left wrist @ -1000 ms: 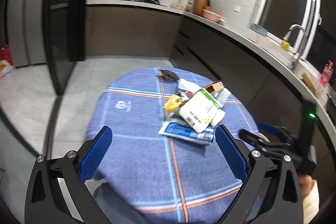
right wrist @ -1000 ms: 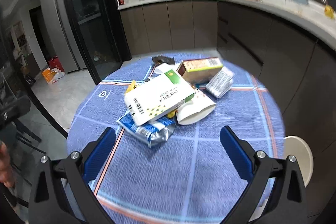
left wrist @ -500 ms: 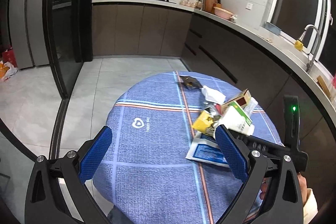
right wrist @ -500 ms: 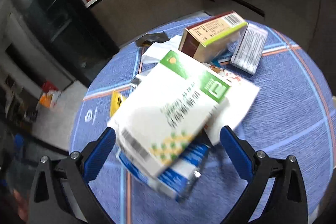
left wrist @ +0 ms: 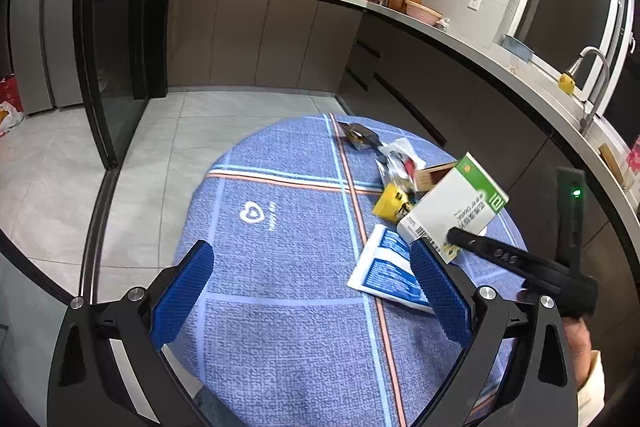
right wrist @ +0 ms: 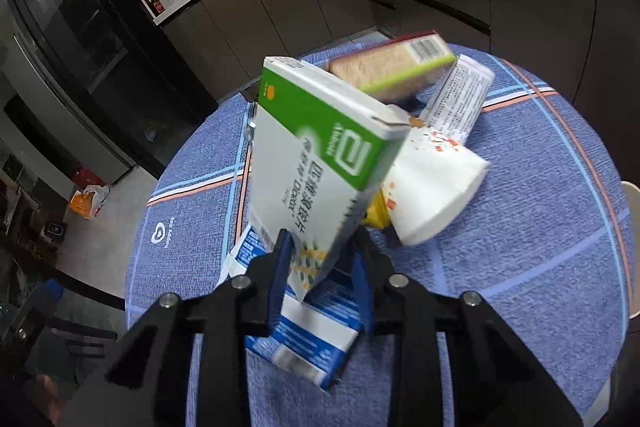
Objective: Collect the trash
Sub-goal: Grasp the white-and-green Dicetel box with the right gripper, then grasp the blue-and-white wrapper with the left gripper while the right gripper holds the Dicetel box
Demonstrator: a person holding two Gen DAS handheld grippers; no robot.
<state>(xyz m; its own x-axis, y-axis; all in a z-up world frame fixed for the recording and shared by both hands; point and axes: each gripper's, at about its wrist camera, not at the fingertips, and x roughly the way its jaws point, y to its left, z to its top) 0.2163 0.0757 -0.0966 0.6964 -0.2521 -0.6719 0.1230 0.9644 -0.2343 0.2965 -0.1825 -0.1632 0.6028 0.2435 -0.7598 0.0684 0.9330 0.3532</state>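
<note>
A pile of trash lies on a round table with a blue checked cloth (left wrist: 280, 227). My right gripper (right wrist: 322, 267) is shut on the near end of a white and green carton (right wrist: 316, 163) and tilts it up off the pile; it also shows in the left wrist view (left wrist: 456, 207). Under it lie a blue and white pouch (right wrist: 312, 327), a white paper cup (right wrist: 432, 187), a yellow wrapper (left wrist: 392, 203) and a brown box with a green edge (right wrist: 392, 63). My left gripper (left wrist: 312, 295) is open and empty above the table's near left part.
A dark wrapper (left wrist: 358, 135) lies at the table's far edge. Kitchen cabinets and a counter (left wrist: 440, 27) run along the back and right, with a sink tap (left wrist: 592, 67). A black glass door frame (left wrist: 116, 47) stands at the left. A white stool (right wrist: 630, 195) shows at the right.
My right gripper has moved in and closed on the white and green carton, lifting its near end. My left gripper has drawn back to the left and stayed open.
</note>
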